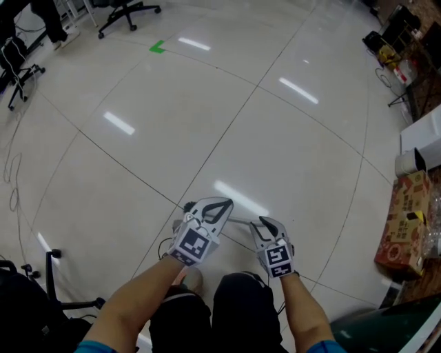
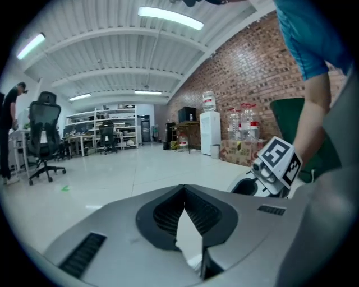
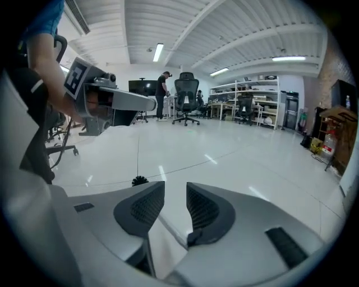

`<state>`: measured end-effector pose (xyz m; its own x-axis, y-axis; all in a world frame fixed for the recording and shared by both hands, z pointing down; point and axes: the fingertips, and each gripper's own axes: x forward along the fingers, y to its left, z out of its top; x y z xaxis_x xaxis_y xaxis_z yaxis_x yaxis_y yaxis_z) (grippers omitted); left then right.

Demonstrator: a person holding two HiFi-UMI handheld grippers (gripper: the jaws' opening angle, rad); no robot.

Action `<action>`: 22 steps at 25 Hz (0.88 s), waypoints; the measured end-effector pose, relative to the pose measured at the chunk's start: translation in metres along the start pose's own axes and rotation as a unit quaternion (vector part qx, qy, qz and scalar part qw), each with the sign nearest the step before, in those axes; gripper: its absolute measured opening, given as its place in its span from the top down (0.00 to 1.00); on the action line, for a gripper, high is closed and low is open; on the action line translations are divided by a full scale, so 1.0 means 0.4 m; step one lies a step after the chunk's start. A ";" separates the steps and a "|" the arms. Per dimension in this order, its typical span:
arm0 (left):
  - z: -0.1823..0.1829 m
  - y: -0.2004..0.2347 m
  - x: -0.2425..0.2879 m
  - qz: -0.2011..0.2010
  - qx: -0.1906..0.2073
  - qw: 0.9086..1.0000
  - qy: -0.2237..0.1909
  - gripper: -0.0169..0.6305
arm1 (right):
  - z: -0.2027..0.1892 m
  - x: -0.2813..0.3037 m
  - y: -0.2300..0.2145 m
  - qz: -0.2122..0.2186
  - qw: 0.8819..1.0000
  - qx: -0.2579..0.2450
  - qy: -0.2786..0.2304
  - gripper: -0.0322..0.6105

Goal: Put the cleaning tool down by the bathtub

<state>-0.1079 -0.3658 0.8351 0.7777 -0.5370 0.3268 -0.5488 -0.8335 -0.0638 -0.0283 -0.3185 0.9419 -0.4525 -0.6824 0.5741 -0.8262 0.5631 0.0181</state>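
pale, glossy tile floor [image 1: 227, 103] on every side, with broad open room ahead. far to the upper left of the right gripper [image 1: 265, 222], office chairs [image 1: 127, 10] on castors and a loose cable [image 1: 12, 183], well apart from the work. just left of the right gripper, the left gripper [image 1: 226, 202], claw pinched together at the tips with nothing in it.

between the two and running in under the right gripper, the cleaning tool [image 1: 241, 221]: a thin straight handle [image 3: 171, 231] ending in a small black bristle head [image 3: 139, 180], ahead and left of the right gripper and seemingly resting on the floor. right gripper claw standing apart, handle lying in line with the gap, not pressed by either pad.

likely light and easy to shift. handle stiff and smooth, so apt to roll or slide on slick tile; bristles soft and springy. best taken across the handle, back from the head, never by the bristles.

to the right of the right gripper, a cardboard box [image 1: 403, 220] among clutter, well apart. lower right of it, a dark green curved rim [image 1: 386, 324], near; possibly the bathtub, cannot tell. tightest edge on that side, knees [image 1: 207, 317] close below; freest room forward and left.
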 end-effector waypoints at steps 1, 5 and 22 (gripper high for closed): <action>-0.024 -0.012 0.006 -0.010 0.011 1.000 0.008 0.97 | -0.011 0.022 0.012 0.010 1.000 -0.009 0.005 0.71; -0.086 -0.006 0.007 -0.010 0.002 1.000 0.026 0.97 | -0.056 0.097 0.046 0.041 0.998 -0.034 0.020 0.69; -0.141 -0.004 -0.064 -0.039 0.009 0.997 0.064 0.97 | -0.402 0.315 0.086 0.060 0.969 -0.108 0.215 0.63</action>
<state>-0.1444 -0.3434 0.8798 0.7718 -0.4505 0.4487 -0.4816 -0.8750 -0.0502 -0.0599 -0.3102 1.1464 -0.3220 -0.3750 0.8693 -0.6659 0.7424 0.0737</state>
